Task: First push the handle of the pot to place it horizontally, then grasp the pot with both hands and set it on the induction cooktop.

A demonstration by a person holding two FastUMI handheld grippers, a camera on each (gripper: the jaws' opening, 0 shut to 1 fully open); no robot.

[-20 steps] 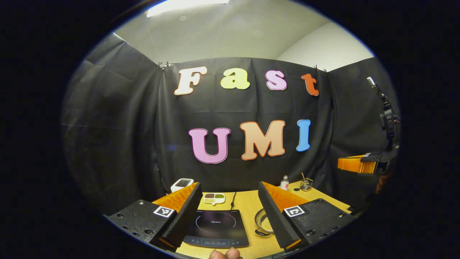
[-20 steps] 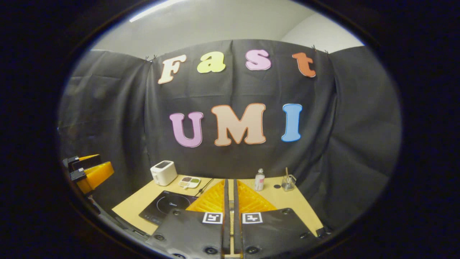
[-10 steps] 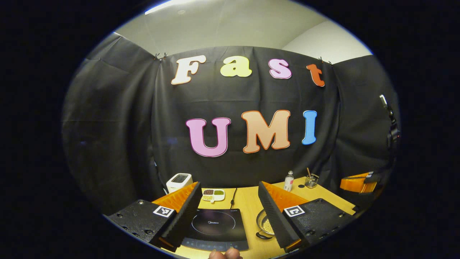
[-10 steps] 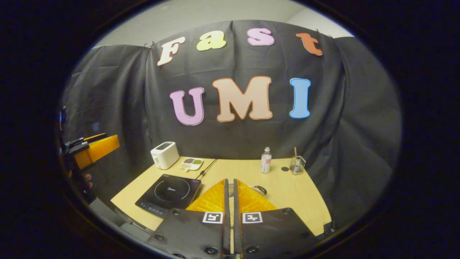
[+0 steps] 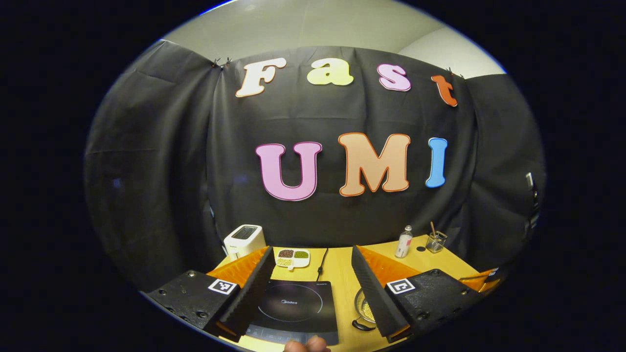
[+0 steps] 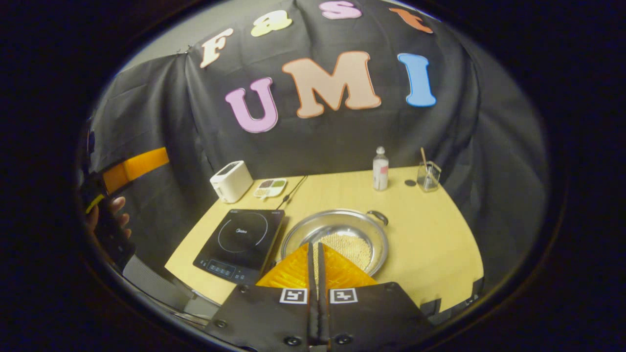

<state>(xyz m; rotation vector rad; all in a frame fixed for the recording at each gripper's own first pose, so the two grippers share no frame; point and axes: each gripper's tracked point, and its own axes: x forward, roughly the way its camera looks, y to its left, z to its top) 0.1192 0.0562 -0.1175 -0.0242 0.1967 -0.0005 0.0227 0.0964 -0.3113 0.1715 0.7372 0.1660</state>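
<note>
A silver pot [image 6: 337,234] with pale grains inside stands on the wooden table [image 6: 435,244], just right of the black induction cooktop [image 6: 242,239]. One dark handle [image 6: 378,216] shows on its far right rim. My right gripper [image 6: 314,247] is shut with nothing in it, and its tips hang over the pot's near rim. In the left gripper view my left gripper [image 5: 311,250] is open and empty above the cooktop [image 5: 293,308]. Its right finger hides part of the pot [image 5: 363,307]. A hand holds the left gripper [image 6: 137,165] at the far left, off the table.
Along the back of the table stand a white toaster [image 6: 231,181], a small divided dish [image 6: 270,185], a clear bottle [image 6: 380,168] and a glass jar with a stick [image 6: 428,176]. A black cable [image 6: 292,191] runs from the cooktop to the wall.
The right gripper has tipped down and come toward the table, so the pot now shows under its tips. The left gripper has tilted down slightly. Neither jaw has changed.
</note>
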